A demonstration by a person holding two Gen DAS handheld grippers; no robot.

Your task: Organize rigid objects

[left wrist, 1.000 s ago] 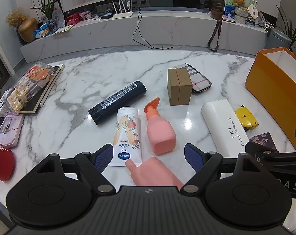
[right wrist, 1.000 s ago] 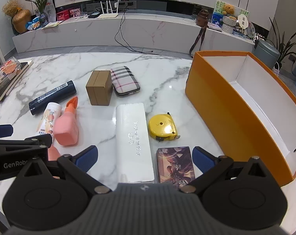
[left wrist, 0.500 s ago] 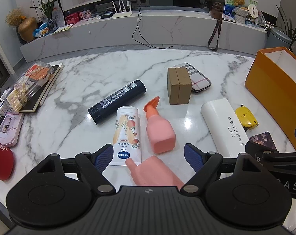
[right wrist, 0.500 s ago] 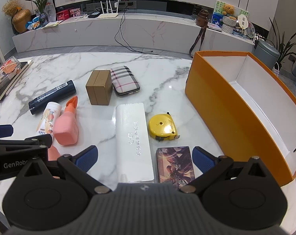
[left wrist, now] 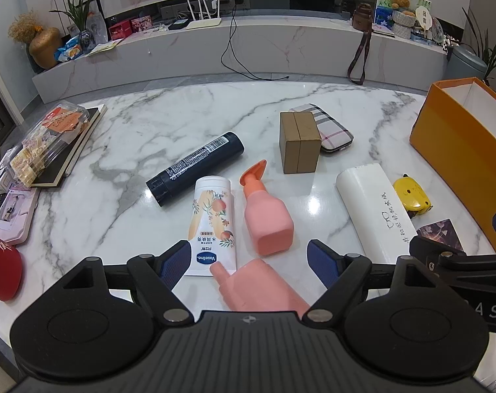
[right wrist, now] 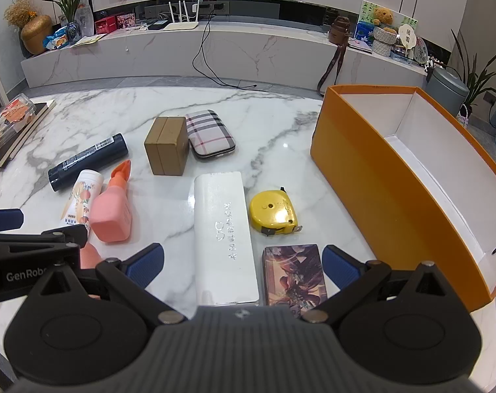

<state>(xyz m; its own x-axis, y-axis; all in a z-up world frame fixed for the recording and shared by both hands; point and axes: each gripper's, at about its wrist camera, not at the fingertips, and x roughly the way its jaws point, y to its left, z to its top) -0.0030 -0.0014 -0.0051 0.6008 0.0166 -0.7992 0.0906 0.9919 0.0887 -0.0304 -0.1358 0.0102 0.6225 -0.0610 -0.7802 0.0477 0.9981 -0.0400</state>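
1. Left gripper (left wrist: 248, 258) is hovering with jaws spread, empty, framing the lotion tube (left wrist: 211, 226) and pink bottle (left wrist: 267, 219); we are judging these first picks.
2. Right gripper (right wrist: 243, 260) is likewise gaping, unloaded, over the white case (right wrist: 225, 235); orange box (right wrist: 379, 177) is waiting empty alongside.

— Anything different from a second ago?
— Hardly. In the left wrist view the pink bottle (left wrist: 267, 217) and brown box (left wrist: 298, 142) sit a hair higher and leftward, so that camera barely drifted. Nothing else shifted.
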